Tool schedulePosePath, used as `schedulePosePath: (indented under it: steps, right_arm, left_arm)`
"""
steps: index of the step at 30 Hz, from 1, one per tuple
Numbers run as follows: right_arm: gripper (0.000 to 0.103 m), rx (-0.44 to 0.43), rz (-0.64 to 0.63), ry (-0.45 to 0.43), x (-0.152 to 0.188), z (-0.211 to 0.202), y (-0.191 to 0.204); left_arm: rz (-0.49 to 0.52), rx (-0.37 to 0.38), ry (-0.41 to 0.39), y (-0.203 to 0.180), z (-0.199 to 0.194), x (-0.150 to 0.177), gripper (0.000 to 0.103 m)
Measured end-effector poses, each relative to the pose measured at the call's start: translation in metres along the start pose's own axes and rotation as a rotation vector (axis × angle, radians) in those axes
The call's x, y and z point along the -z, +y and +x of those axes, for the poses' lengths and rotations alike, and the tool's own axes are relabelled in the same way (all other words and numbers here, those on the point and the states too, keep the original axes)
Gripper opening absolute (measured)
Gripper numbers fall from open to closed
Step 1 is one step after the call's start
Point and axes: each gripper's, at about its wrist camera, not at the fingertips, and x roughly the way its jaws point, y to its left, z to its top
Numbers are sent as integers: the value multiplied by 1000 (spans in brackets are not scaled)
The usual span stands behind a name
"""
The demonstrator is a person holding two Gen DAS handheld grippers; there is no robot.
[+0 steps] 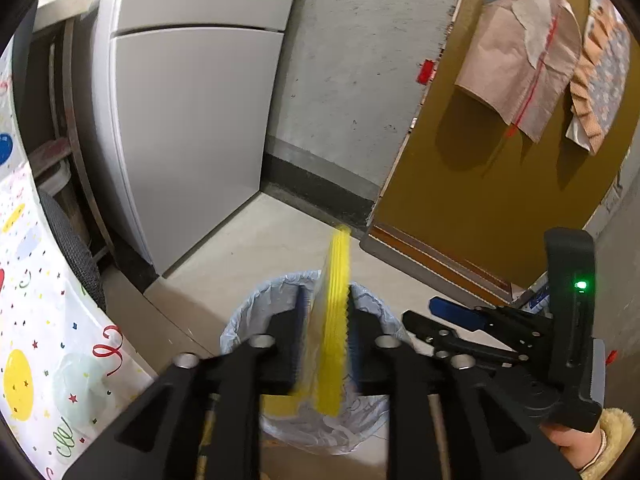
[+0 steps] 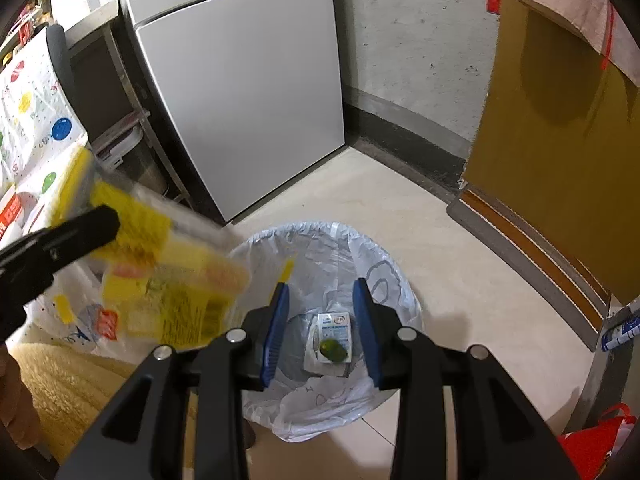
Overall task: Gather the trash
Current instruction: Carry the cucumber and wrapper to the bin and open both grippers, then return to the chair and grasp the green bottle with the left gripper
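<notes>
Jaws of left gripper (image 1: 326,334): parted around a yellow snack wrapper (image 1: 334,344), which stands edgewise between the blue pads (image 1: 301,320) above the bin; whether the pads press it cannot be told, the wrapper being blurred. Jaws of right gripper (image 2: 322,330): parted, nothing between them. Bin (image 2: 396,276): white-lined, on the floor beside the grey refrigerator (image 2: 240,92), directly under both grippers. Contents: one small carton (image 2: 334,338) with a green item on it. Balloon-print cloth (image 1: 52,340): at left edge.

Yellow wrapper (image 1: 335,332), white bin liner (image 2: 384,276)
</notes>
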Motion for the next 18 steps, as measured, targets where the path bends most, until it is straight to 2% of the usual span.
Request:
schedulePosePath:
  steps: [1, 2, 7, 11, 18]
  right_arm:
    - [33, 1, 1, -4, -1, -1, -2]
    - [33, 7, 3, -11, -2, -4, -3]
    - [33, 11, 16, -42, -6, -20, -11]
    - [33, 2, 10, -79, -7, -39, -7]
    - [33, -75, -28, -159, -11, -82, 21]
  left_arm:
    - [-7, -4, -4, 2, -1, 0, 47]
    - [-11, -6, -11, 4, -1, 0, 48]
    - [-18, -16, -18, 7, -9, 0, 48]
    - [-19, -42, -41, 12, -30, 3, 48]
    - [-44, -156, -67, 31, -81, 17, 48]
